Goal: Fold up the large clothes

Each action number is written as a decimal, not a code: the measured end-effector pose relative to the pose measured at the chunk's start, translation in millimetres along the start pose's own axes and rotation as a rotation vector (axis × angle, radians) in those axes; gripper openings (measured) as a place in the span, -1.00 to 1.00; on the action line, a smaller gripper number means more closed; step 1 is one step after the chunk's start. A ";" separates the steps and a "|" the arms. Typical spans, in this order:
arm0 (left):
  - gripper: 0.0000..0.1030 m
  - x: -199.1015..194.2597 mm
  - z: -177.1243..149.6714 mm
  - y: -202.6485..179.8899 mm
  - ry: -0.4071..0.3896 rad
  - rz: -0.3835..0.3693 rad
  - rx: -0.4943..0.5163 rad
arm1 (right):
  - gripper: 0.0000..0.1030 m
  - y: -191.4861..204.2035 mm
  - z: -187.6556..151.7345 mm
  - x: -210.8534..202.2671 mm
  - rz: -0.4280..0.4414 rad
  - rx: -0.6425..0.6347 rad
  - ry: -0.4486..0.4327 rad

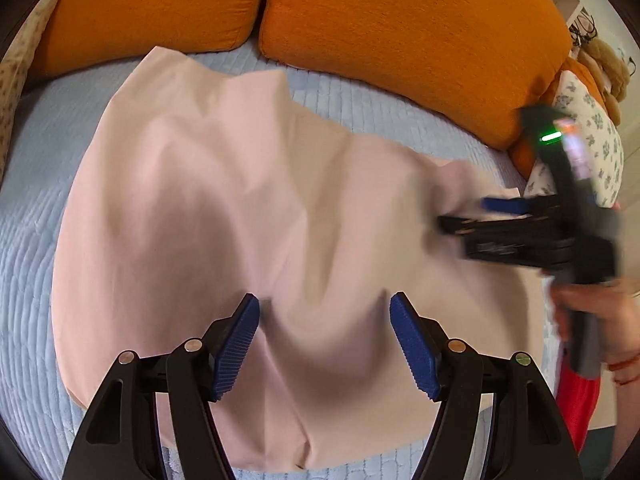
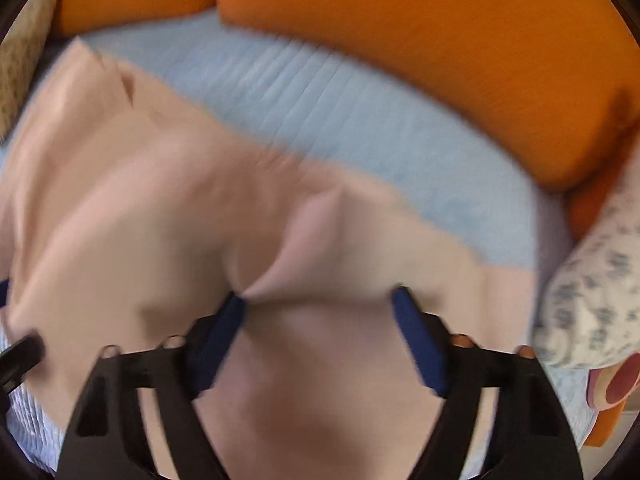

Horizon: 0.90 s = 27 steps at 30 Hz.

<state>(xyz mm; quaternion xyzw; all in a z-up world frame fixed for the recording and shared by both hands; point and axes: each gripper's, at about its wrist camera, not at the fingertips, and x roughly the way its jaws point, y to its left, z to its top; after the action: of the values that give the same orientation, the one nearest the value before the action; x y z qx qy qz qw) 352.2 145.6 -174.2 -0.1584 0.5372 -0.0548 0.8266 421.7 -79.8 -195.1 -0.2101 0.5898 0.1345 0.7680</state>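
Observation:
A large pale pink garment (image 1: 248,216) lies spread and wrinkled on a light blue quilted bed cover (image 1: 32,240). My left gripper (image 1: 324,312) is open just above the garment's near part, with nothing between its blue pads. My right gripper (image 1: 460,216) shows at the right of the left wrist view, over the garment's right edge, blurred. In the right wrist view the right gripper (image 2: 318,300) is open, with the pink cloth (image 2: 160,220) bunched between and under its blue fingers. That view is blurred.
Two big orange cushions (image 1: 400,32) line the back of the bed. A white floral pillow (image 1: 592,140) and a brown soft toy (image 1: 608,68) sit at the right. The blue cover (image 2: 360,128) lies bare between garment and cushions.

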 end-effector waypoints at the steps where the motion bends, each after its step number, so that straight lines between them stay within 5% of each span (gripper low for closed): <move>1: 0.37 -0.9 -1.4 4.0 0.008 -0.007 0.002 | -0.06 3.4 -0.2 9.1 0.023 0.001 -0.004; 5: 0.37 -1.5 -1.7 10.1 0.023 0.004 0.034 | -0.76 4.9 4.4 16.0 0.013 0.033 -0.044; 10: 0.37 -10.0 1.3 18.0 0.005 0.037 0.047 | -1.00 -24.9 33.0 -5.4 0.005 0.105 -0.121; 12: 0.37 -11.7 2.9 17.5 0.001 0.045 0.046 | -1.00 -33.4 45.8 -9.3 -0.040 0.121 -0.147; 17: 0.39 -8.2 -0.1 14.9 -0.007 0.075 0.088 | -0.94 -51.8 45.2 -9.2 0.065 0.206 -0.153; 22: 0.62 -22.4 -13.9 21.0 -0.059 0.110 0.211 | -0.91 -69.3 -15.3 -31.8 0.147 0.243 -0.143; 26: 0.67 -38.5 -26.8 48.4 -0.059 0.161 0.222 | -0.91 -77.0 -79.3 -45.0 0.118 0.224 -0.083; 27: 0.67 -42.0 -27.3 57.7 -0.056 0.182 0.220 | -0.74 -81.5 -100.3 -46.8 0.119 0.228 -0.060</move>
<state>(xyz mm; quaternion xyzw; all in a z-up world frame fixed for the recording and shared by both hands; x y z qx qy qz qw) 305.3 205.5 -166.3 -0.0187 0.5170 -0.0337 0.8551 361.0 -197.5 -158.4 -0.0819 0.5893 0.1180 0.7951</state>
